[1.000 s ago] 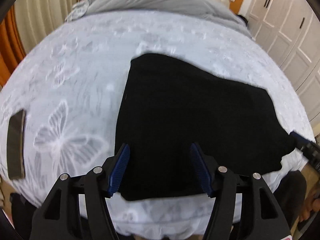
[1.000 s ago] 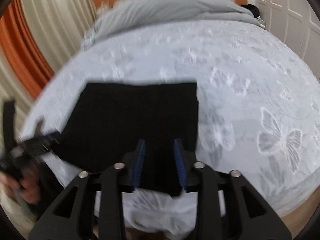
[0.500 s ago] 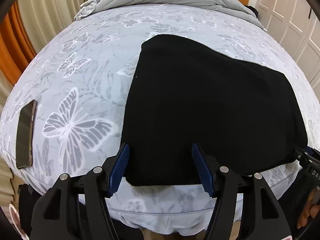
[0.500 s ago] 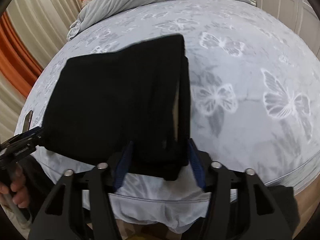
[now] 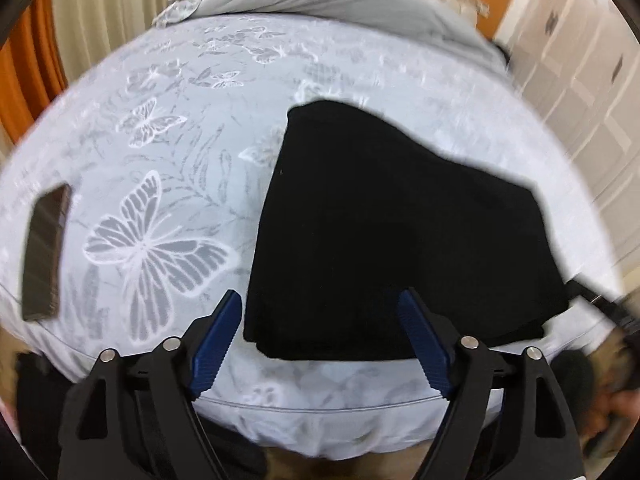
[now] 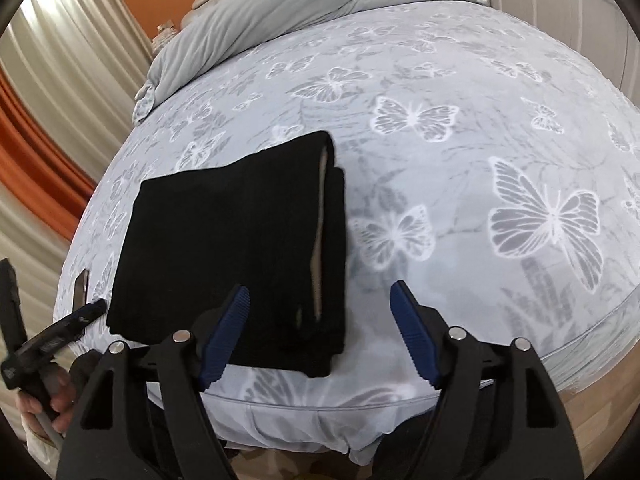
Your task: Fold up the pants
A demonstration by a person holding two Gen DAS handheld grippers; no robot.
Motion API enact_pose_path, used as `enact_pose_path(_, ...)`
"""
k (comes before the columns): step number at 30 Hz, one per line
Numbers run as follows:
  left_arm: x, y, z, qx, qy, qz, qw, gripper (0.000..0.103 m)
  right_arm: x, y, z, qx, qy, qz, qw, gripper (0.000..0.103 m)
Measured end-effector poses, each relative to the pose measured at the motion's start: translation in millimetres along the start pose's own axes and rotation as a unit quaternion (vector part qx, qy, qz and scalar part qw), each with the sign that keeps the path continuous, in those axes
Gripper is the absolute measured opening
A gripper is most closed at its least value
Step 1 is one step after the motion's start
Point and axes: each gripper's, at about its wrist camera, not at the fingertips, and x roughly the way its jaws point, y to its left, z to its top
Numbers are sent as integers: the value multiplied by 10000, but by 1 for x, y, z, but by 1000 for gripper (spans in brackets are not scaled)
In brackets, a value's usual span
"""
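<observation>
The black pants [image 5: 392, 232] lie folded into a thick rectangle near the front edge of the bed; in the right wrist view the pants [image 6: 224, 248] show stacked layers along their right side. My left gripper [image 5: 320, 316] is open and empty, just in front of the pants' near left corner. My right gripper [image 6: 320, 312] is open and empty, pulled back from the pants' near right corner. The left gripper also shows at the left edge of the right wrist view [image 6: 60, 332], and the right one at the right edge of the left wrist view [image 5: 600, 300].
The bed has a pale sheet with butterfly print [image 6: 520, 160] and a grey duvet [image 6: 280, 12] bunched at the far end. A dark phone [image 5: 44, 248] lies on the sheet left of the pants. White wardrobe doors [image 5: 580, 80] stand to the right, curtains to the left.
My right gripper has opened, let go of the pants' near right corner and drawn back. My left gripper stays open and has drawn back a little. The pants rest flat on the bed.
</observation>
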Motion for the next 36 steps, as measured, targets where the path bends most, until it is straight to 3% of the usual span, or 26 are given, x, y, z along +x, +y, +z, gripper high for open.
enact_pose_path(3, -6, 19, 5, -371, -73, -185, 9991, 79, 4, 2, 3, -57, 77, 196, 9998, 71)
enact_pose_path(5, -5, 21, 7, -375, -83, -56, 9992, 79, 18, 2, 7, 40, 224, 318, 9992, 77)
enact_pose_path(6, -3, 20, 6, -363, -60, 6, 9993, 79, 23, 2, 7, 66, 283, 307, 9991, 71)
enact_pose_path(7, -3, 18, 5, -340, -49, 4, 9994, 79, 25, 3, 7, 65, 328, 406, 9986, 50)
enact_pose_path(8, -4, 13, 3, -290, -55, -82, 9995, 79, 28, 7, 8, 69, 417, 661, 9969, 38)
enact_pose_path(9, -7, 6, 0, -188, -67, -241, 9995, 79, 27, 10, 9, 35, 428, 643, 9970, 26)
enact_pose_path(12, -15, -25, -7, 316, -119, -746, 9966, 86, 20, 14, 19, -46, 411, 852, 9955, 10)
enact_pose_path(14, -19, -52, -13, 742, -224, -965, 9923, 86, 13, 10, 30, 208, 428, 1401, 9890, 10)
enact_pose_path(19, -7, -129, -27, 1762, -312, -1418, 9736, 87, 12, 12, 43, 224, 488, 1603, 9856, 10)
enact_pose_path(23, 32, -183, -35, 2329, -93, -1159, 9655, 87, 15, 10, 43, 358, 563, 1781, 9817, 10)
enact_pose_path(24, 41, -189, -36, 2390, -67, -1154, 9641, 84, 14, 8, 42, 378, 571, 1786, 9815, 10)
enact_pose_path(26, 57, -196, -33, 2359, 53, -1129, 9652, 33, 12, 2, 42, 406, 553, 1741, 9823, 12)
enact_pose_path(27, 63, -193, -28, 2225, 178, -1109, 9685, 23, 5, -4, 42, 416, 426, 1611, 9851, 13)
enact_pose_path(28, 65, -188, -22, 2018, 255, -1214, 9715, 6, -1, -9, 41, 393, 313, 1486, 9876, 13)
enact_pose_path(31, 40, -146, 13, 1104, 99, -1714, 9789, 5, -11, -23, 33, 277, 201, 1194, 9923, 15)
enact_pose_path(33, 10, -115, 37, 629, -246, -1814, 9811, 5, -5, -24, 26, 85, 336, 1026, 9941, 15)
enact_pose_path(36, -18, -95, 58, 508, -564, -1726, 9821, 5, 15, -11, 14, -121, 584, 1029, 9929, 15)
